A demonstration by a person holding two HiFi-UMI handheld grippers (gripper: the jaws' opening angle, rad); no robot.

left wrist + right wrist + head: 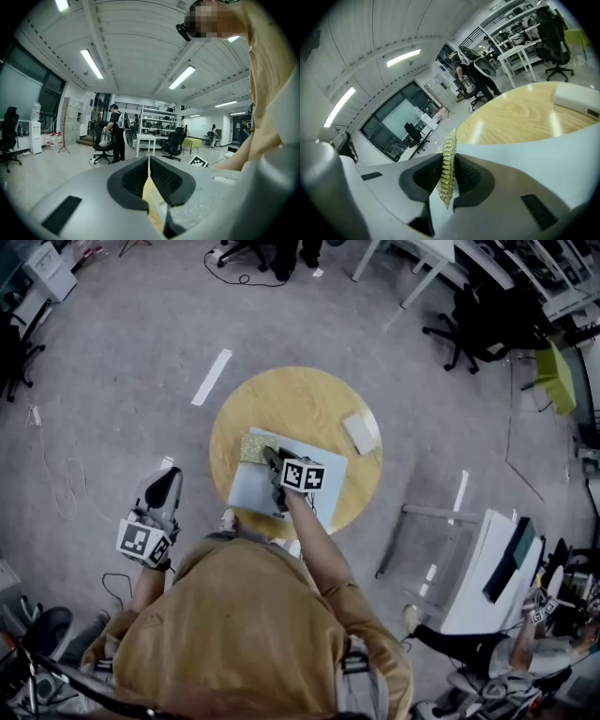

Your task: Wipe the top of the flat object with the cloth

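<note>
Right gripper point(448, 180): jaws pinch the yellow-green cloth point(449, 157), whose edge stands up between them. From the head view the cloth lies on the far-left corner of the flat pale board point(249, 491), with the gripper tip at the cloth's near-right side. Board rests on the round wooden table point(300, 399), toward its near edge. Small white block point(361, 432) sits at the table's right, apart from the board. Left gripper point(162, 487): jaws pressed together, empty, held over the floor point(112, 427) left of the table, well apart from the cloth.
</note>
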